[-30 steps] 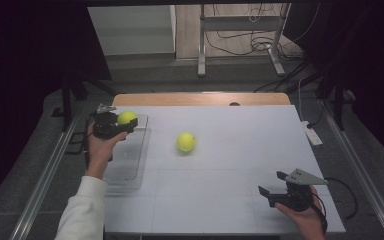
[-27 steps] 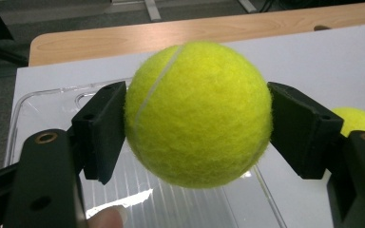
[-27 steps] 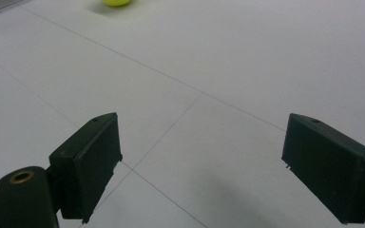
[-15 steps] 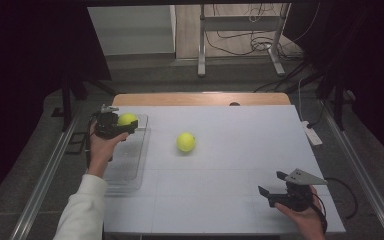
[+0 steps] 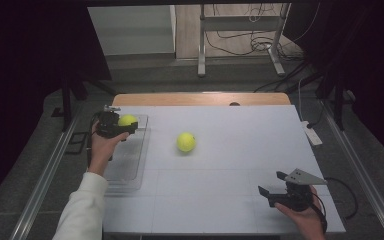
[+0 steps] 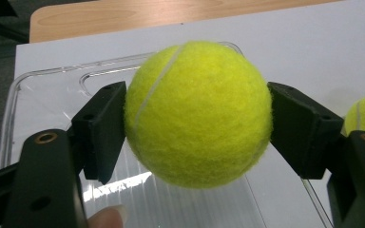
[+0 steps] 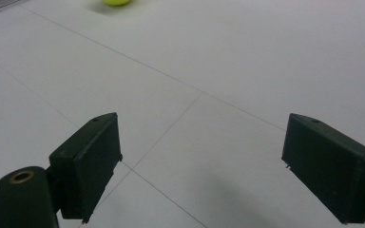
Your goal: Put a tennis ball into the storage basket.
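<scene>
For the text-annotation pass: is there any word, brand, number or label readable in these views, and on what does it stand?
None can be read.
Held tennis ball: a pale seam and no print on the side that shows.
Second tennis ball on the table: too small to show any marking.
Clear tray: no label seen.
Left gripper and right gripper: plain black jaws, no lettering.

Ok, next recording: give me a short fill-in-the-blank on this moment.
1. The left gripper is shut on a ____ ball.
2. That held ball hangs over the clear ____.
3. The right gripper has its jaws ____.
4. The second ball lies on the ____ table.
Missing words: tennis; tray; open; white
</scene>
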